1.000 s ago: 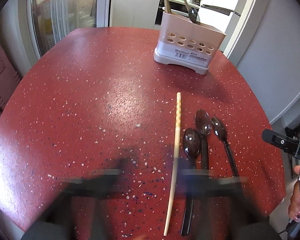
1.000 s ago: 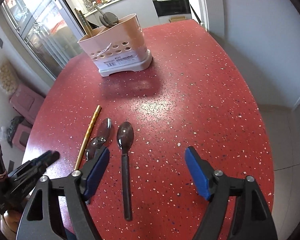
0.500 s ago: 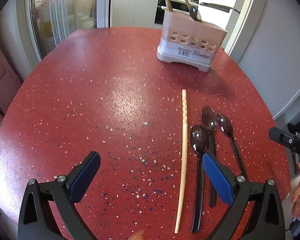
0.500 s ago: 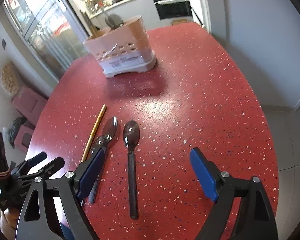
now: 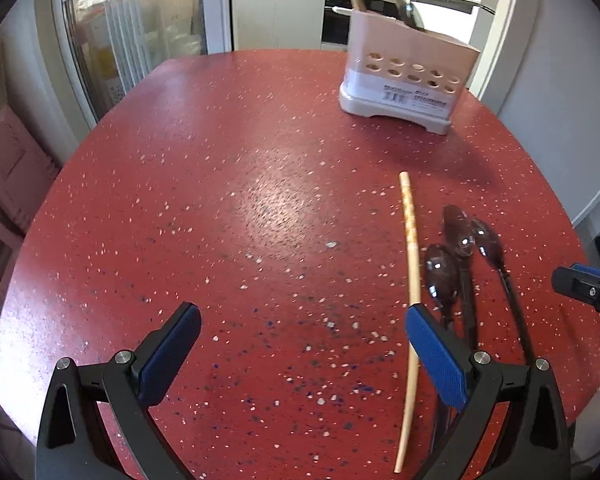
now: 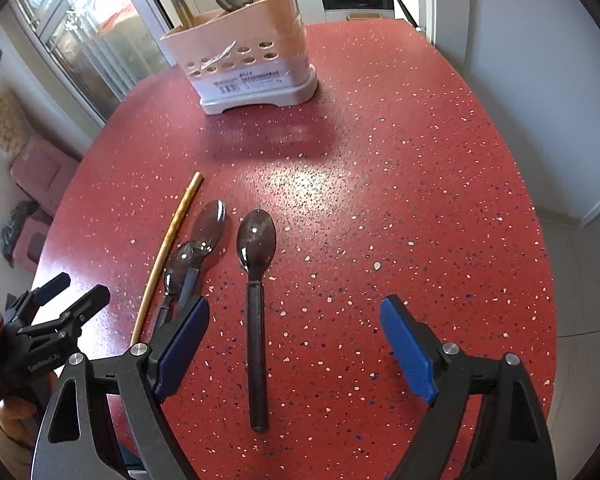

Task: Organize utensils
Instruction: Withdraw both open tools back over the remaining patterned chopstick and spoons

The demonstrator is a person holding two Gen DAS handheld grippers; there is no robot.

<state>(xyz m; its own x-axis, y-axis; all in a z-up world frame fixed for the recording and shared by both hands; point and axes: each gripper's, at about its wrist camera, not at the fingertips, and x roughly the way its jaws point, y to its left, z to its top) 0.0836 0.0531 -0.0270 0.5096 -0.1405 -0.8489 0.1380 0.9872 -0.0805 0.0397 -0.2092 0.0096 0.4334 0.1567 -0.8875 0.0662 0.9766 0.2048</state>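
A pale wooden chopstick (image 5: 410,264) and three dark spoons (image 5: 444,272) lie side by side on the red speckled table (image 5: 260,200). My left gripper (image 5: 300,314) hangs open above bare table; its right finger overlaps the chopstick and the nearest spoon's handle. My right gripper (image 6: 296,304) is open over the rightmost spoon (image 6: 257,280), whose handle runs between the blue pads without touching them. To its left lie the other two spoons (image 6: 210,222) and the chopstick (image 6: 168,248). The perforated pinkish utensil holder (image 6: 248,60) stands at the far side with utensils in it.
The holder (image 5: 408,80) sits near the table's far right edge in the left wrist view. A grey wall (image 6: 540,80) runs close along the right side. Glass doors (image 5: 140,20) and a kitchen counter lie beyond. Pink bins (image 6: 40,176) stand on the floor at left.
The left gripper's fingers, a dark blur a second ago, now stand sharp and wide apart. The right gripper's jaws have spread a little wider. Both views have shifted slightly.
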